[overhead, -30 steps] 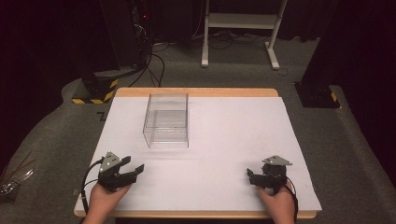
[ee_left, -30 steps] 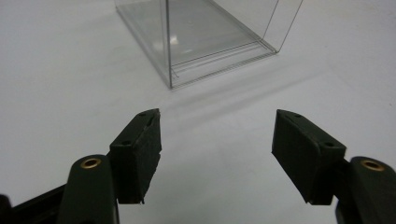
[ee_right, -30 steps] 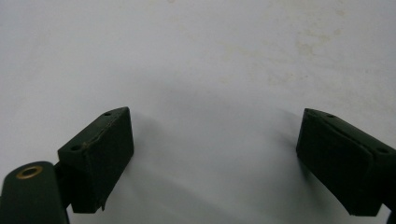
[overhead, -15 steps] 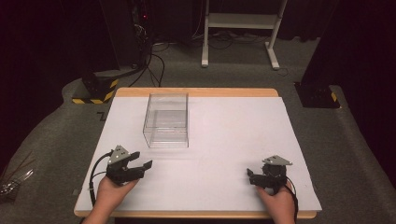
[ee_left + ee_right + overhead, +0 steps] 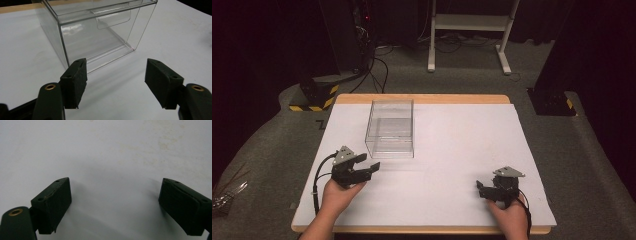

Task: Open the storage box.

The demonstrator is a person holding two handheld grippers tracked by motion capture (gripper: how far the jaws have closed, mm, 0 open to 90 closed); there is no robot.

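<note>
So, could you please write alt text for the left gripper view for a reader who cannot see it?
A clear plastic box stands on a white table, just beyond the left tool, whose two black padded jaws stand wide apart with nothing between them. A moulded handle recess shows through the box's clear wall.

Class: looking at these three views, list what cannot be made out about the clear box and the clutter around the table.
- Clear box, high view: transparent walls and glare hide whether anything lies inside.
- Clear box, left gripper view: top and left side cut off by the edges.
- Shiny items on the floor, high view: too dim and small to identify.
</note>
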